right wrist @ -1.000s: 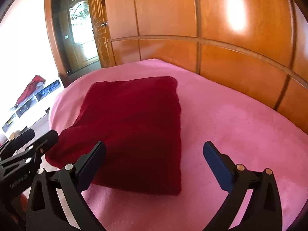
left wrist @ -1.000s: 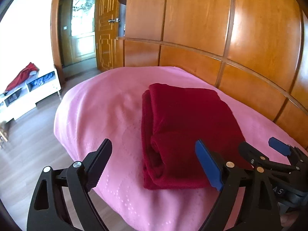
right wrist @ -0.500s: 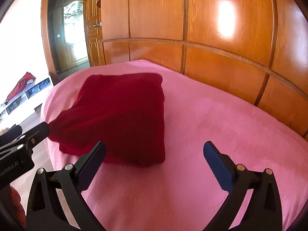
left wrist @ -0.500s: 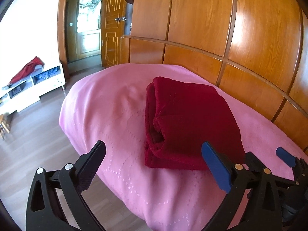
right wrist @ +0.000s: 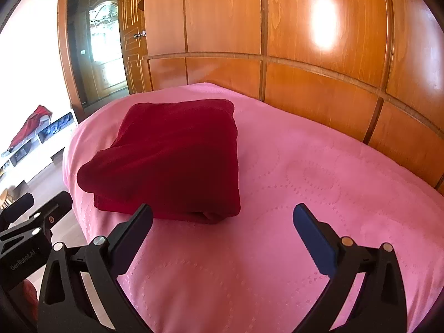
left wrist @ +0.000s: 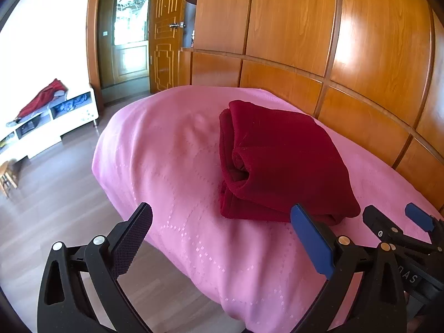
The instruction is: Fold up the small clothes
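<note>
Garment [left wrist: 280,163] sits folded on the pink bed [left wrist: 172,166], toward the headboard [left wrist: 360,116] side, 1 thick dark-red bundle with its rolled layers facing the left edge. From the right-wrist view its top [right wrist: 177,149] looks flat and roughly square, near edge slightly bulged. Both tools are released: left tool [left wrist: 222,238] spread wide with nothing between its fingers, right tool [right wrist: 222,233] likewise spread and empty, each short of the cloth, not touching it.

I read the fold as essentially done, so the step in hand is clearing away without disturbing it. How I'd run it:
- keep both tools wide and back off along their own line, no sideways sweep near the bundle's front edge
- watch the right tool's left finger [right wrist: 133,236], it's nearest the cloth
- if I tidy the loose roll on the left side, press down flat rather than pinch, or the layers will lift
</note>
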Demonstrator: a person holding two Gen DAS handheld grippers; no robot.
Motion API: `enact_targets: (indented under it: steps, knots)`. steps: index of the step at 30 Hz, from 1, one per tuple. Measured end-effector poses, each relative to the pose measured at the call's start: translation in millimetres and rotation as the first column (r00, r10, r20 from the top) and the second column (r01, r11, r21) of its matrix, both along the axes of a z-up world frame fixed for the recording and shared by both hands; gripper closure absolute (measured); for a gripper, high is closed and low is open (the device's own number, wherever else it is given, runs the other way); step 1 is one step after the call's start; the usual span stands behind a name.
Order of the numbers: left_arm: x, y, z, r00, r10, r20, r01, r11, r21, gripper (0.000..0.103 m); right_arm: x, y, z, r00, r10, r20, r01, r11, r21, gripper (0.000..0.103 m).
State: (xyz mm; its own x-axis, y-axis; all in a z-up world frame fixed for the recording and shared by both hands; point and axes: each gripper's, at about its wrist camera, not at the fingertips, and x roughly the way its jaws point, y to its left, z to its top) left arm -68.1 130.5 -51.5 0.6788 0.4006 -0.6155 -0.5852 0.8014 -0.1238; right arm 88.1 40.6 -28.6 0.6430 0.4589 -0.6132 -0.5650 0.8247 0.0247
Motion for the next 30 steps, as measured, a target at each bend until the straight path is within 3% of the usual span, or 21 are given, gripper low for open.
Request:
enact_targets:
  steps: [30]
  knots:
    - [2.9, -6.3, 5.4, 1.000, 0.020, -0.006, -0.020, 0.999, 0.039, 0.004, -4.5, -2.4, -1.7, 1.000, 0.005, 0.001, -0.005, 1.000, 0.020, 0.002]
